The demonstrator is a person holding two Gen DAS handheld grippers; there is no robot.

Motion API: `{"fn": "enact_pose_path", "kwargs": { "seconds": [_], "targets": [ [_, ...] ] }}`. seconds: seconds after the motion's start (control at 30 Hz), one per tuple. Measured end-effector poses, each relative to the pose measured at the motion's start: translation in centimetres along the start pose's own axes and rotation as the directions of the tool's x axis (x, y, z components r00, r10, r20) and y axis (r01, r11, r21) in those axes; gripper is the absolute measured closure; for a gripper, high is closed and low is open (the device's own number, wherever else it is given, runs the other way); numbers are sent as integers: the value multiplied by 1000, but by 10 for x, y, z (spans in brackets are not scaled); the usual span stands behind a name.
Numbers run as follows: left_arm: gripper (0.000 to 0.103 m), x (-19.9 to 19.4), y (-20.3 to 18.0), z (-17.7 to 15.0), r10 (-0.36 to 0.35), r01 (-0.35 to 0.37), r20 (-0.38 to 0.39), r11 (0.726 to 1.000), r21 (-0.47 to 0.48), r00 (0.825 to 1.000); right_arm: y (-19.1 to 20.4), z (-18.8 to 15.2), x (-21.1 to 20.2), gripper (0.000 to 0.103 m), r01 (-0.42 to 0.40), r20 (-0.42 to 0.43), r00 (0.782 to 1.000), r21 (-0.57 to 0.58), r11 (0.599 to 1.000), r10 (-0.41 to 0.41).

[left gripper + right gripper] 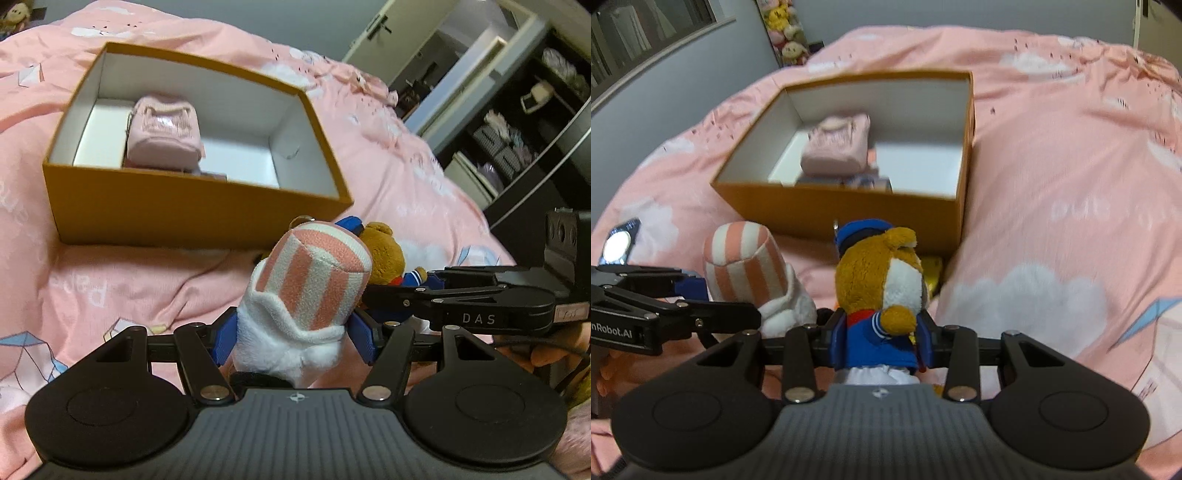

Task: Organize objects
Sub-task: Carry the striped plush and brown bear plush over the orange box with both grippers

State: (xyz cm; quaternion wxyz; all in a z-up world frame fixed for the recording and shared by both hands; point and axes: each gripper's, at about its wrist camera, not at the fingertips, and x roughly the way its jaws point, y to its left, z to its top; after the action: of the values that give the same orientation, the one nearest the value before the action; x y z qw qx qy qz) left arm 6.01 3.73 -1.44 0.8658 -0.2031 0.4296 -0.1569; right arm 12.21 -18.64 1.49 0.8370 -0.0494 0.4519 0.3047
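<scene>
My left gripper (291, 332) is shut on a pink-and-white striped plush (310, 280), held just in front of an open orange box (192, 206) on the bed. My right gripper (882, 339) is shut on a brown bear plush in a blue sailor suit (879, 288), also in front of the box (849, 206). The two grippers are side by side; the striped plush (746, 258) shows at the left of the right wrist view, the bear (388, 254) at the right of the left wrist view. A folded pink garment (162, 129) lies inside the box (836, 147).
A pink quilt with cloud prints (1071, 184) covers the bed. A dark wardrobe with shelves (524, 122) and a door stand to the right in the left wrist view. Plush toys (786, 33) sit by the far wall. Something yellow (932, 271) lies by the box corner.
</scene>
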Motion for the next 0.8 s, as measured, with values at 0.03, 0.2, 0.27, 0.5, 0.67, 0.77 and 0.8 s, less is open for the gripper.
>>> {"fn": "enact_pose_path", "kwargs": {
  "seconds": [0.03,0.2,0.27,0.5,0.67,0.77,0.8],
  "targets": [
    [31,-3,0,4,-3,3,6,1000,-9,1000,0,4,-3,62,-5,11,1000,-1,1000,5],
    [31,-15,4,27,-32,33,24,998,-54,999,0,27,-17,62,-43,75,996,8,999,42],
    [31,-19,5,39,-42,44,33,997,-70,999,-2,38,-21,62,-64,100,993,17,998,62],
    [31,-23,7,95,-48,54,55,994,-100,997,-14,81,-25,62,-131,177,977,70,989,117],
    [31,-3,14,138,-33,38,45,992,-123,998,-25,113,-12,62,-132,197,974,103,986,110],
    [31,20,22,159,-7,9,11,989,-150,1000,-31,132,4,63,-101,200,977,115,988,77],
    [31,30,26,166,-6,5,-6,987,-161,1000,-33,139,11,62,-93,195,978,121,988,68]
  ]
}}
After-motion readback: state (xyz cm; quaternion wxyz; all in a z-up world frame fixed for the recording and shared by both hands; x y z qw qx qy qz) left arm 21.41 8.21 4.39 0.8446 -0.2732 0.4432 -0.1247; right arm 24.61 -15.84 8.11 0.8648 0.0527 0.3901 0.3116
